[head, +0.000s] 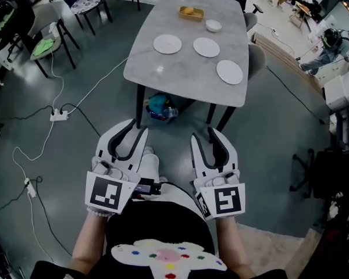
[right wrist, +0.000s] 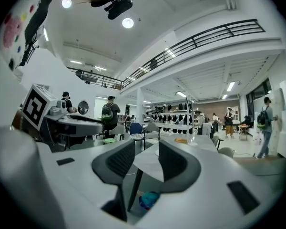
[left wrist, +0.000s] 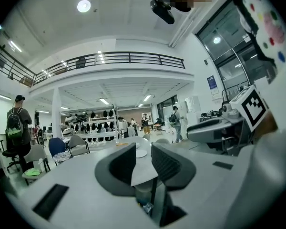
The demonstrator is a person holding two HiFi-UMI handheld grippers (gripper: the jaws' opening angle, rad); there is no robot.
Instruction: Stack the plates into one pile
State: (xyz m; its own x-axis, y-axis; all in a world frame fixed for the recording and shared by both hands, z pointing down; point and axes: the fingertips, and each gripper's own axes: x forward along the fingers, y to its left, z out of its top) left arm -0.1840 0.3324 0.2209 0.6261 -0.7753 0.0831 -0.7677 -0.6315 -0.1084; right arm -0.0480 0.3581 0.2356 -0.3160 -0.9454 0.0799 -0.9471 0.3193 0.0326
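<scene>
In the head view, three plates (head: 167, 43) are seen lying apart on the table (head: 180, 74), well ahead of the left tongs (head: 130, 133) and right tongs (head: 206, 141); nothing is stacked yet; in the left gripper view, the jaws are held apart and empty; in the right gripper view, they are likewise released, with nothing gripped.

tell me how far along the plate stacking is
Done: nothing yet. The left plate, middle plate and right plate lie apart on the table.
In hand: nothing. The left gripper and right gripper are both open and empty, short of the table.
Left: gather all three plates into one pile.
</scene>
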